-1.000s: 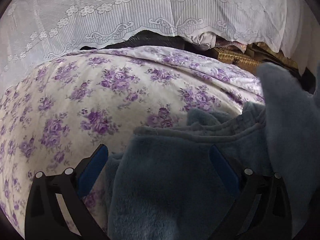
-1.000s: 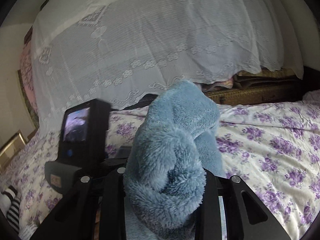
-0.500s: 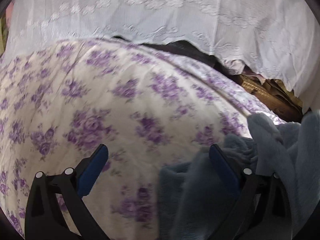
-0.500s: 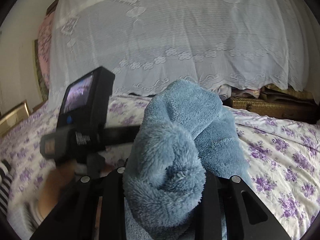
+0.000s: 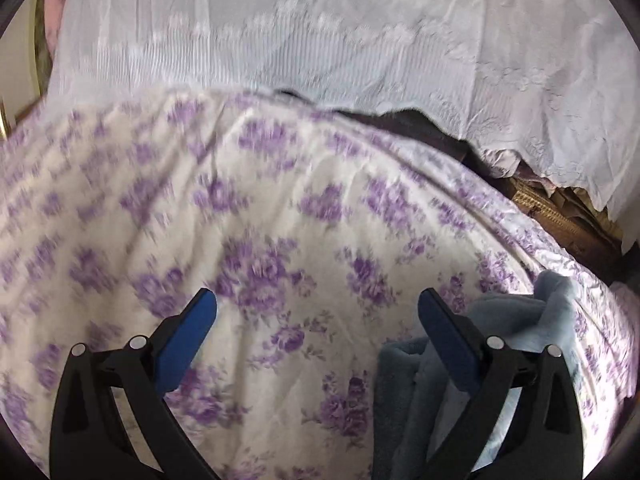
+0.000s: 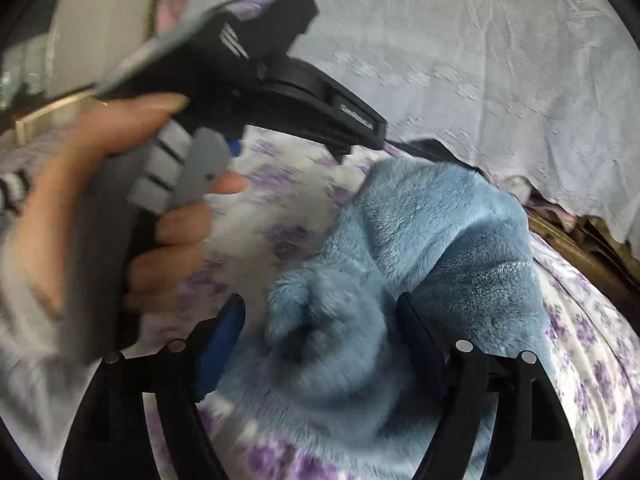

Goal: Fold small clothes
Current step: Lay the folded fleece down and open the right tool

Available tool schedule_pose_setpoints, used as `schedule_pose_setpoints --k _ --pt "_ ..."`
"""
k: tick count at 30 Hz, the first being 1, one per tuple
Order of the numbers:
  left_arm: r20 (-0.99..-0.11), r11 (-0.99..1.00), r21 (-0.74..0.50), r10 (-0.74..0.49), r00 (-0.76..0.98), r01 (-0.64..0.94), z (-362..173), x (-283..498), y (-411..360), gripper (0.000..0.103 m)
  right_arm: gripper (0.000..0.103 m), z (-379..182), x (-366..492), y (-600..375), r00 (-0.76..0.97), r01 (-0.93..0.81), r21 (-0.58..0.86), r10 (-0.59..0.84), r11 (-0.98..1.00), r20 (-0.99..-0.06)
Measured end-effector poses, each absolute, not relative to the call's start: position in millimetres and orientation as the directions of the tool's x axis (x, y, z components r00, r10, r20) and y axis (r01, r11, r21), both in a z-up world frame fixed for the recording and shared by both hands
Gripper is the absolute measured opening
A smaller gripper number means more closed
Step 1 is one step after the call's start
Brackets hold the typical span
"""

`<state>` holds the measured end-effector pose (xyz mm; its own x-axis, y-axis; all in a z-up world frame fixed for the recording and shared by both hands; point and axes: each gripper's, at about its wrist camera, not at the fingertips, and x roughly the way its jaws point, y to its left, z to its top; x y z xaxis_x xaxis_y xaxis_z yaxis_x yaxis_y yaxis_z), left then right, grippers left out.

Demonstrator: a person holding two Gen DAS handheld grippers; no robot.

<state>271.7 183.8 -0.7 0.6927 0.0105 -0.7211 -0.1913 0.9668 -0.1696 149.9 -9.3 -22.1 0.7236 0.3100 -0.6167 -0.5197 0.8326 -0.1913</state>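
- Floral purple-and-white bedsheet [image 5: 280, 208] fills both views, with a white lace cloth [image 5: 360, 32] draped behind it.
- My left gripper [image 5: 316, 316] is spread wide and empty, over bare sheet; the blue fleece [image 5: 520, 320] lies just right of it.
- My right gripper [image 6: 320, 332] has its jaws apart around a bunched fold of fleece [image 6: 420, 240]; I cannot tell if the pads pinch it.
- My left hand [image 6: 132, 200] grips its tool close by.
- To fold well, I judge I should lay the fleece flat first.
- No containers are visible.

Blue garment [image 6: 432, 240]: plush fleece, fuzzy. Bedsheet [image 5: 280, 208]: smooth floral cloth. Curtain [image 5: 320, 28]: sheer lace.
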Motion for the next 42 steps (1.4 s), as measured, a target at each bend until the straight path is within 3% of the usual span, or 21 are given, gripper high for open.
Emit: schedule_pose_setpoints --k 5,8,9,10,12,13,15,17,22,25,27,30,32,34,37,42 --pt "-0.681 0.974 -0.183 -0.029 0.731 -0.132 24.9 254.9 173.0 0.099 0.079 32.6 126.1 -44.8 0.683 -0.634 -0.098 0.496 0.767 -0.537" --pt "-0.667 0.98 -0.19 -0.086 0.74 -0.058 30.7 245.9 154.1 0.099 0.078 52.9 131.6 -75.6 0.691 -0.612 -0.017 0.524 0.79 -0.498" --pt "-0.677 0.983 -0.181 -0.112 0.728 -0.017 27.7 245.7 142.1 0.099 0.068 54.3 140.5 -89.9 0.699 -0.575 0.035 0.513 0.818 -0.498" --pt "-0.685 0.985 -0.17 -0.121 0.718 0.003 23.1 245.5 133.9 0.099 0.047 51.9 146.6 -97.8 0.7 -0.545 0.076 0.502 0.835 -0.508" --pt "-0.709 0.992 -0.12 -0.109 0.697 0.033 7.5 248.5 114.8 0.099 0.024 34.1 170.3 -109.3 0.656 -0.481 0.157 0.473 0.863 -0.588" --pt "-0.742 0.999 -0.037 -0.052 0.669 0.037 -10.5 255.7 100.7 0.099 0.015 20.5 182.7 -109.9 0.63 -0.442 0.161 0.433 0.883 -0.644" --pt "-0.787 0.998 0.051 0.017 0.616 0.039 -43.2 266.9 88.0 0.099 0.012 -16.3 202.2 -116.5 0.576 -0.391 0.196 0.404 0.9 -0.711" --pt "-0.799 0.998 -0.053 -0.06 0.598 0.03 -60.1 272.4 99.3 0.099 0.011 -31.1 207.8 -125.0 0.558 -0.394 0.271 0.463 0.878 -0.689" --pt "-0.794 0.96 -0.279 -0.221 0.566 -0.016 -41.5 268.4 137.0 0.099 0.008 -15.7 211.8 -141.7 0.528 -0.328 0.437 0.546 0.838 -0.65" --pt "-0.745 0.966 -0.256 -0.184 0.641 -0.02 -13.5 252.5 137.4 0.098 0.019 23.2 215.8 -142.4 0.631 -0.309 0.405 0.504 0.861 -0.59" --pt "-0.727 0.968 -0.25 -0.21 0.654 0.034 -1.7 246.0 126.8 0.098 0.036 41.9 234.7 -130.0 0.681 -0.276 0.301 0.406 0.913 -0.609" --pt "-0.754 0.967 -0.205 -0.255 0.605 0.151 -5.9 245.7 93.1 0.098 0.036 38.6 284.9 -118.9 0.647 -0.222 0.239 0.326 0.945 -0.69" --pt "-0.81 0.985 -0.06 -0.141 0.569 0.16 -34.1 253.0 69.4 0.099 0.038 13.4 307.8 -121.2 0.592 -0.185 0.224 0.291 0.957 -0.751" --pt "-0.811 0.982 -0.124 -0.184 0.555 0.144 -57.3 259.2 72.0 0.099 0.041 -32.4 324.0 -124.9 0.563 -0.154 0.21 0.26 0.966 -0.784" --pt "-0.814 0.949 -0.29 -0.313 0.489 0.124 -64.9 263.2 93.3 0.099 0.041 -35.9 310.8 -141.1 0.617 -0.152 0.289 0.319 0.945 -0.72" --pt "-0.765 0.94 -0.328 -0.321 0.559 0.091 -46.2 231.1 107.7 0.099 0.041 -8.6 270.0 -165.8 0.686 -0.109 0.401 0.361 0.91 -0.632"
